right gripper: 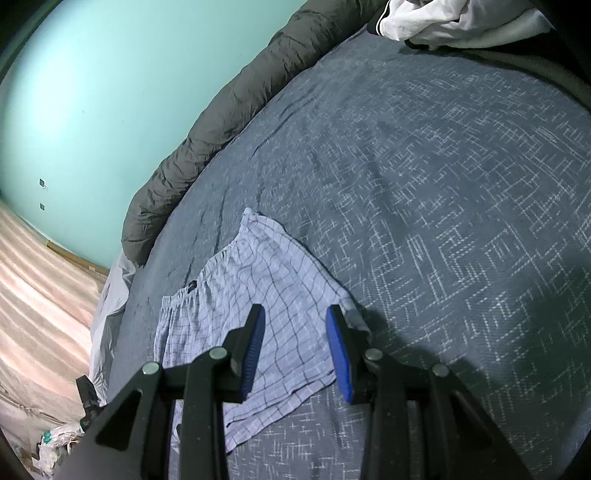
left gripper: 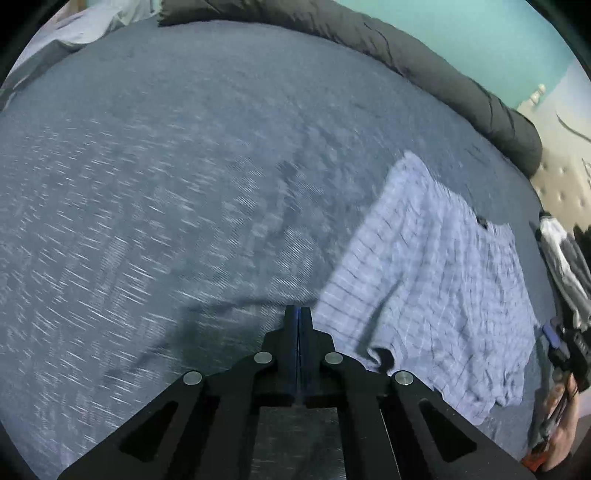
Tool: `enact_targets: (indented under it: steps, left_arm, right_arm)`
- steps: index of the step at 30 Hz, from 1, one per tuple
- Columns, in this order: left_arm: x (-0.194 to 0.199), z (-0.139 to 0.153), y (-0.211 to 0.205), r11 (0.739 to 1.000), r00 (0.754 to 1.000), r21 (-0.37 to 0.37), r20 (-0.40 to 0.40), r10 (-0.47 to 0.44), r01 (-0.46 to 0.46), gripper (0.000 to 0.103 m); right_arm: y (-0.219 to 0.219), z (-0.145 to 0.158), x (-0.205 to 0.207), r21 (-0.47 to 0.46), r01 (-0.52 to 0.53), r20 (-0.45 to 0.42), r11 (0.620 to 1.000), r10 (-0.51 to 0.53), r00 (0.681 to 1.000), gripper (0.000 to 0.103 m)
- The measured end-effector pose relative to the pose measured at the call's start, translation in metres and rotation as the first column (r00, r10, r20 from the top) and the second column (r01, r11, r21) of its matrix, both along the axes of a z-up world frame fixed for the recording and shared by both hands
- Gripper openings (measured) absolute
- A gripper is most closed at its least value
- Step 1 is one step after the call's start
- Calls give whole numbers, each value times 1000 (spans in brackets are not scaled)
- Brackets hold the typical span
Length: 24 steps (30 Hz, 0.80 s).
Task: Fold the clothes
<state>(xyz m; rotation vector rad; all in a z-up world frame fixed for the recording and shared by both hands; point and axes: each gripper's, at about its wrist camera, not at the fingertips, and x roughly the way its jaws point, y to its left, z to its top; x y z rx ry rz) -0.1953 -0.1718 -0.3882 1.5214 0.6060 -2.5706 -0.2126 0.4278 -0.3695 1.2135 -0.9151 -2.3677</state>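
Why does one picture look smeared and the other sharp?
Left wrist view: the bedspread pattern streaks into lines, which is motion blur, and the checked shorts are soft too. Right wrist view: the pattern is crisp. Both views bend the edges, fisheye-style.

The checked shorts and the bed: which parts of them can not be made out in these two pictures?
- Checked shorts: in the right wrist view, their near part is hidden behind the right gripper, whose jaws stand open.
- Same shorts: in the left wrist view, motion blur smears the check pattern.
- Bedspread: blurred in the left wrist view.
- Pile of clothes: cut off by the top edge of the right wrist view.
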Motion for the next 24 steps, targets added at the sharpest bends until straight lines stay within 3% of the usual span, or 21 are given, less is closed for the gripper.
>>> enact_targets:
  steps: [4,8,10,12,18,20,21,22,24]
  left_arm:
    - [1,3,0,999,1000,33,4,9,-9,0]
    - [-1,4,14,999,999,-2,19,-34,34,5]
    - [-4,1,17,999,998,-2,34,-44,44,24]
    - [-5,-1,18,999,998,-1,41,-47,47,31]
    - [-11,-11,31,995,993,-34,71,-90,93,30]
    - [-14,-15,33,994,992,-36,80,-101,104,22]
    - [-15,-16,34,993,990,-45,89,-109,113,9]
    - [-16,-18,35,990,988,-60,99,-119,125,3]
    - [-16,-16,37,988,987,-76,95,-127,134,2]
  right_arm:
    - [0,-1,0,0,1,2,1000,-1,1000,35]
    - [-2,-1,-1,-2,-1,2,1000,1,1000,35]
    - [-2,-1,-1,-3,-2,1,1000,2,1000,35]
    - [-3,0,0,-2,-3,-1,1000,3,1000,35]
    - [-1,-2,-1,-5,6,3,1000,-6,1000,35]
    - [-1,-1,0,-7,5,3,1000,-5,1000,35]
    - [-1,-1,0,-7,3,2,1000,-3,1000,35]
    - [-2,-1,0,-7,3,1,1000,-3,1000,35]
    - [-2,-1,0,-8,2,1,1000,-2,1000,35]
